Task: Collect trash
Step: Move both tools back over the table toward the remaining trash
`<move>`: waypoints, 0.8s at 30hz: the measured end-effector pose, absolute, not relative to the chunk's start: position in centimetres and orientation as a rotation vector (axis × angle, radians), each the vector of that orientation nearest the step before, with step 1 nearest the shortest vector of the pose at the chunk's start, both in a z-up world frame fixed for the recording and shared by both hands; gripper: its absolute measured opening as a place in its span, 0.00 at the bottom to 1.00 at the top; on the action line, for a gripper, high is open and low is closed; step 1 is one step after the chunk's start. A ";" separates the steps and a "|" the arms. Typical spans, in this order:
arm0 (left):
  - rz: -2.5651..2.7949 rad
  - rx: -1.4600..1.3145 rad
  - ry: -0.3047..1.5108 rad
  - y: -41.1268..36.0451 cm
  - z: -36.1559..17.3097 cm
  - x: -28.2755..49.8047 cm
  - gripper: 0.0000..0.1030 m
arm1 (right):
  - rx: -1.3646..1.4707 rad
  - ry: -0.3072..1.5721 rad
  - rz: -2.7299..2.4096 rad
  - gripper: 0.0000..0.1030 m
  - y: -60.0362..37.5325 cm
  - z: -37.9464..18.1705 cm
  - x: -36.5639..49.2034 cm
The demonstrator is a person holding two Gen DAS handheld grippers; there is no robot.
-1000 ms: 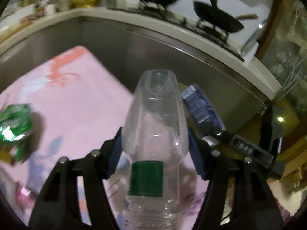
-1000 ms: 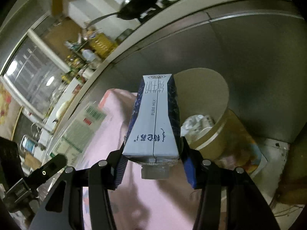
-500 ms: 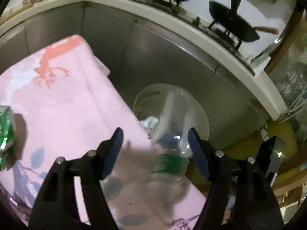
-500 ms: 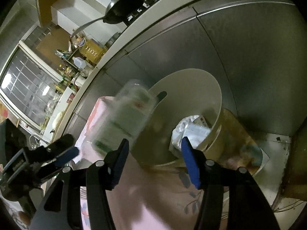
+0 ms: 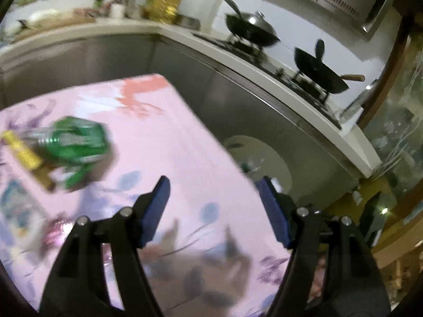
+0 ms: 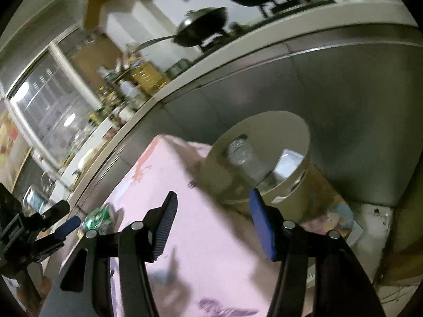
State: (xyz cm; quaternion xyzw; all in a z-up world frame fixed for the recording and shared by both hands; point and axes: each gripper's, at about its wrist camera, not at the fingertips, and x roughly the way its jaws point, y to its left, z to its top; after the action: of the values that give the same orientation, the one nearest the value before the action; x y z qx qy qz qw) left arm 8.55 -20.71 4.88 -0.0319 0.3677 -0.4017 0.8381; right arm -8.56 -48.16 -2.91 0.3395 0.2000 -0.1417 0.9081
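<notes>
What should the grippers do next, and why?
Probably move the left gripper toward the crumpled green plastic bottle on the pink flowered cloth. Both grippers are open and hold nothing, the clear plastic bottle lies in the round beige bin, and the green one is close by.

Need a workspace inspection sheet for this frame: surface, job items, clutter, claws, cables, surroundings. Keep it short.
Surface: pink floral tablecloth covers the table beside the steel cabinet fronts.
Job's things: round bin on the floor off the table edge holds a clear bottle and a white carton. Crumpled green wrapper and a yellow stick-shaped item lie on the cloth.
Clutter: shiny pink scrap, blurred.
Claws: left claw open, empty; right claw open, empty.
Cables: nothing seen.
Surroundings: two woks on the stove, bottles on the counter.
</notes>
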 end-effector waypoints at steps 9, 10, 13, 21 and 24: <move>-0.457 -0.048 0.644 -5.7 5.3 7.4 0.65 | 0.658 0.497 -0.129 0.53 -42.1 -3.0 -5.7; -0.425 -0.052 0.642 -4.6 5.3 7.4 0.65 | 0.652 0.507 -0.115 0.53 -41.4 -3.1 -5.3; -0.336 -0.065 0.646 -1.2 5.0 7.6 0.65 | 0.633 0.540 -0.074 0.53 -39.3 -3.2 -4.3; -0.231 -0.046 0.694 2.6 2.5 7.4 0.65 | 0.581 0.627 0.017 0.53 -34.7 -3.9 -2.7; -0.209 -0.039 0.705 2.7 2.1 7.4 0.65 | 0.579 0.653 0.046 0.53 -33.6 -4.0 -2.4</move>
State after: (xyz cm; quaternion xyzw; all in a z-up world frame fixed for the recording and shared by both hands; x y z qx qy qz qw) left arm 7.37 2.71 2.10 -0.0192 0.3446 -0.1022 0.9330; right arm -2.42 -33.59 -3.99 0.2804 0.3160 0.0223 0.9061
